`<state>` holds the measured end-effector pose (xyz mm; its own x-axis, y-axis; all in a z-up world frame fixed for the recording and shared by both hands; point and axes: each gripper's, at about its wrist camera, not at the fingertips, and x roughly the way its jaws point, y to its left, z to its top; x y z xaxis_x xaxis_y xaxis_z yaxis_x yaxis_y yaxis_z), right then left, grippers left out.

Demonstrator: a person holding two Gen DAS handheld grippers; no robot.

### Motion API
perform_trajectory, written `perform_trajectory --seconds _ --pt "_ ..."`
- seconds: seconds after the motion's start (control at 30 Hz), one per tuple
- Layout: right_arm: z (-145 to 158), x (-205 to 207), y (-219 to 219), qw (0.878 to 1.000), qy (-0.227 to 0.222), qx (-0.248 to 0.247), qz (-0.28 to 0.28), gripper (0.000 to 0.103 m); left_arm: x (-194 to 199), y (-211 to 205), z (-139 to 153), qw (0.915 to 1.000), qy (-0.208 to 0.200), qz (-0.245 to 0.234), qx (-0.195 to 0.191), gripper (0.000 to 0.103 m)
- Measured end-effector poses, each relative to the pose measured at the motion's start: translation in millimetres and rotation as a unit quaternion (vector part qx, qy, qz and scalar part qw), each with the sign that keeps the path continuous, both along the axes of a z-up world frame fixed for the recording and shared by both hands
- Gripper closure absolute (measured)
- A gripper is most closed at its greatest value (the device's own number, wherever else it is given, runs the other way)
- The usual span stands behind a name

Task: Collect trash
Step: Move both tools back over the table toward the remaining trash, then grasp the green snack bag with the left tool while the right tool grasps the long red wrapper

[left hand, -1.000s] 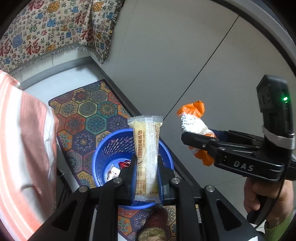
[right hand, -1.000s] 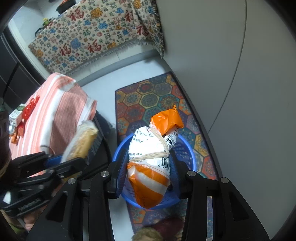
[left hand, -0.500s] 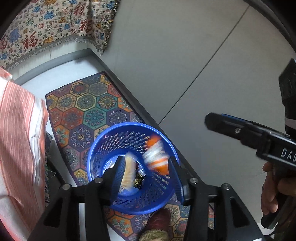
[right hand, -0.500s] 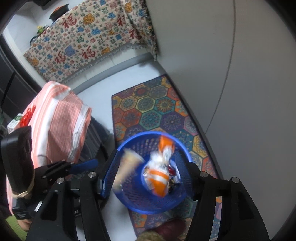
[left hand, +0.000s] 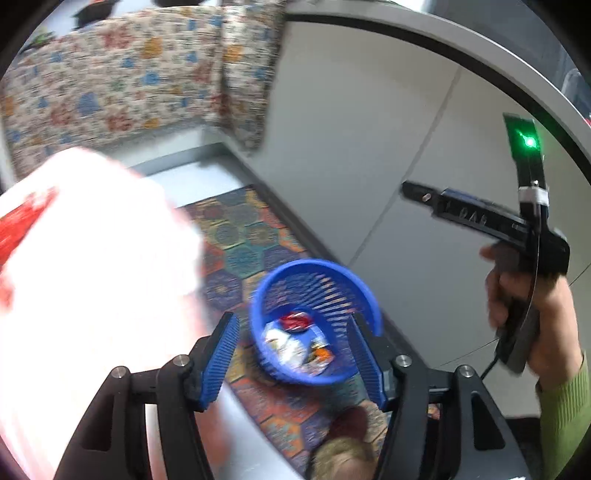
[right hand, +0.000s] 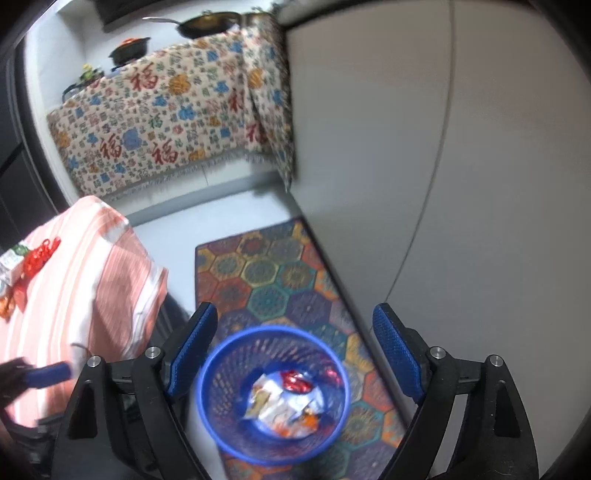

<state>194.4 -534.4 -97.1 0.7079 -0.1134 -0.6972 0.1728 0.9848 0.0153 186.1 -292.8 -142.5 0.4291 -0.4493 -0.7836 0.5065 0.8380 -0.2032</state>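
Blue mesh basket (right hand: 334,434) holds crumpled wrappers (right hand: 282,406) (white, red, orange).

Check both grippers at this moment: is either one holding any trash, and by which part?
Nothing is held. The left gripper and right gripper have empty, opening jaws above the blue basket; wrappers lie inside it.

the basket (right hand: 273,397) stands on the rug (right hand: 266,273), which lies on the floor along the wall (right hand: 461,184) to its right. wrappers (right hand: 284,406) lie in the basket's bottom. left of the rug stands a cloth-covered bench (right hand: 74,280) with small items (right hand: 33,258) on it. behind, a draped counter (right hand: 166,122) carries pans (right hand: 207,24).
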Motion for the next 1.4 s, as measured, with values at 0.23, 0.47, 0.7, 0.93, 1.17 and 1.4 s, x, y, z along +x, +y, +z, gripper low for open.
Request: perform_trajectory --seconds 0.23,0.47,0.7,0.93,1.17,1.4 --pt "18 10 92 0.995 -0.028 -0.035 0.087 0.011 -23 129 -2 0.9910 -0.013 0.118 0.061 0.041" --pt "9 10 245 0.969 -0.010 0.041 0.244 0.009 -30 247 -3 0.9662 -0.019 0.236 0.102 0.041" --pt "-35 -3 366 0.929 0.046 -0.009 0.368 0.009 -20 325 -9 0.9489 -0.019 0.293 0.115 0.032" --pt "-65 11 401 0.922 0.077 -0.023 0.378 0.009 -1 357 -15 0.9504 -0.025 0.291 0.106 0.014" --pt "-67 11 402 0.924 0.087 -0.011 0.373 0.001 59 385 -18 0.9621 -0.018 0.249 0.109 0.000" --pt "-65 9 402 0.923 0.087 -0.013 0.374 0.000 110 409 -22 0.9624 -0.021 0.248 0.108 0.000"
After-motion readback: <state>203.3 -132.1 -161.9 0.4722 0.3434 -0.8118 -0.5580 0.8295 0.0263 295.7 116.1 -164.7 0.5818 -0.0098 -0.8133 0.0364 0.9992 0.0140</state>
